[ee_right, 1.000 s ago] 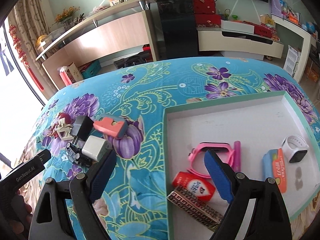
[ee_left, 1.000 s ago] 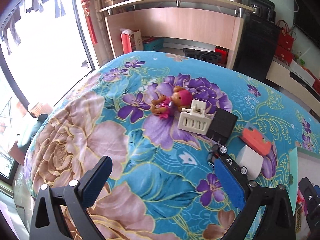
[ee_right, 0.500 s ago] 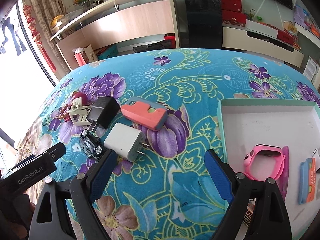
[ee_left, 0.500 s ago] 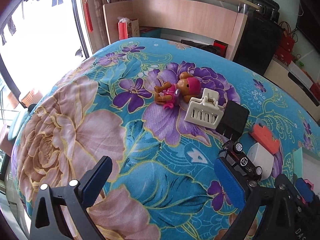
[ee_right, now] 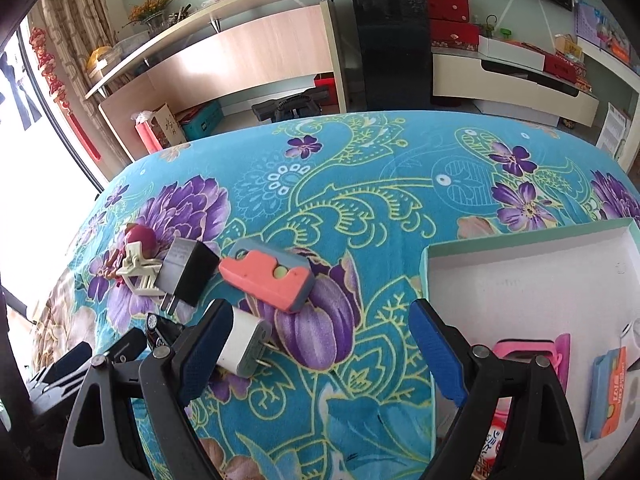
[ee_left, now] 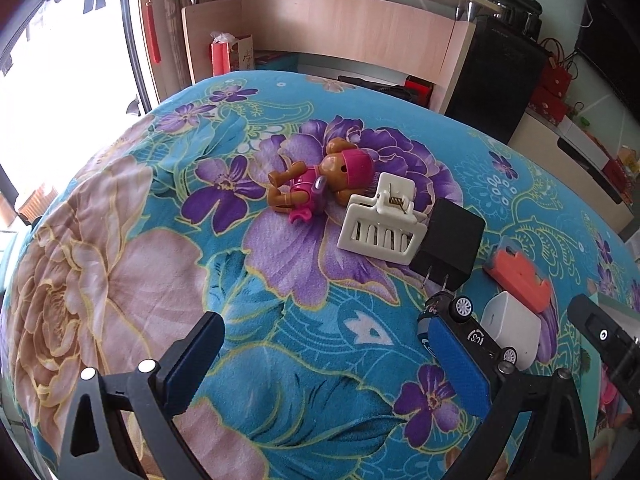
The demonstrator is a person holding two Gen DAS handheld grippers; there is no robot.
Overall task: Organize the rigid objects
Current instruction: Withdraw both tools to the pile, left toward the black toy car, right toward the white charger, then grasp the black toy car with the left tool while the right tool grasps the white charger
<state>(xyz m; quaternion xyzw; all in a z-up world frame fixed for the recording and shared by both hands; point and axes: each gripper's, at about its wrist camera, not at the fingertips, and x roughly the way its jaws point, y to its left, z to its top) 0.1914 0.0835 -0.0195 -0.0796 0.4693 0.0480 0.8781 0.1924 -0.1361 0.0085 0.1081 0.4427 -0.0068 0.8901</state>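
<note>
**Blue-padded grippers hang open over a cluster of small objects on the floral cloth**

Turquoise cloth (ee_left: 304, 360) printed with purple and pink flowers covers the surface, and the black charger (ee_left: 450, 246) serves as the landmark. Touching its left side in the left wrist view lies a cream hair claw clip (ee_left: 380, 222), and just beyond the clip a brown toy figure in pink (ee_left: 320, 184) lies on its side. To the charger's right, near but apart from it, sits an orange-and-grey block (ee_left: 518, 276). Just in front of the charger's prongs is a small black toy car (ee_left: 468, 328), with a white charger (ee_left: 510, 326) just beside the car on its right.

The left gripper (ee_left: 320, 354) has its jaws spread wide with nothing between them; its right pad overlaps the toy car in the view, and whether they touch cannot be told.

The right gripper (ee_right: 320, 332) is likewise wide open and empty. Its left finger partly hides the white charger (ee_right: 246, 338), and bare cloth shows between the pads. Well to the right of the black charger (ee_right: 188, 272) stands a pale green tray with a white floor (ee_right: 520, 276), which holds a pink watch (ee_right: 524, 354) and a blue-and-orange item (ee_right: 606, 392), both near the tray's front.
</note>
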